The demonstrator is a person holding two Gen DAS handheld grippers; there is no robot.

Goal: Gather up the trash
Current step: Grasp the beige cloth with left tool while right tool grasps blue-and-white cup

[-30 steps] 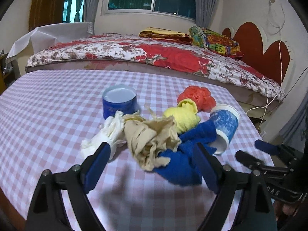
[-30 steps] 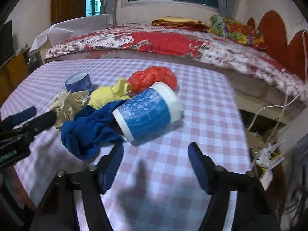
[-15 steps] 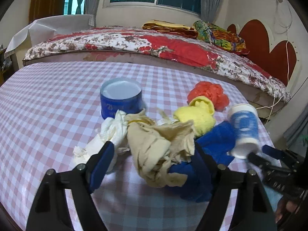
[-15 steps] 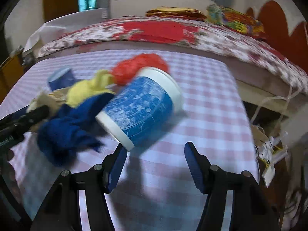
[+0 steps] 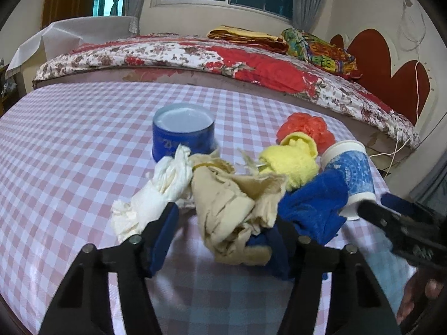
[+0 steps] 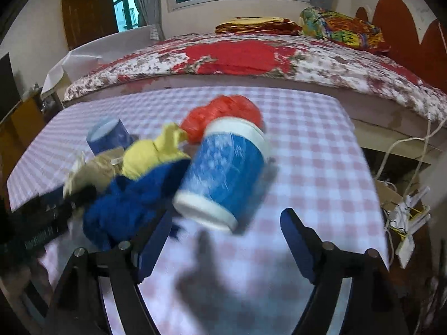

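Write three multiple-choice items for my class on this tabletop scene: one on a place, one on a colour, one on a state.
1. Where is the tin?
A. behind the white tissue
B. on the bed
C. inside the cup

2. What colour is the rag against the paper cup?
A. green
B. dark blue
C. black

3. How is the right hand-held gripper?
A. shut on the tin
B. open, short of the cup
C. shut on the red bag

Key: 1 A, the tin stands just beyond the tissue; 2 B, both views show dark blue; 3 B, its jaws stand wide apart with the cup ahead of them.
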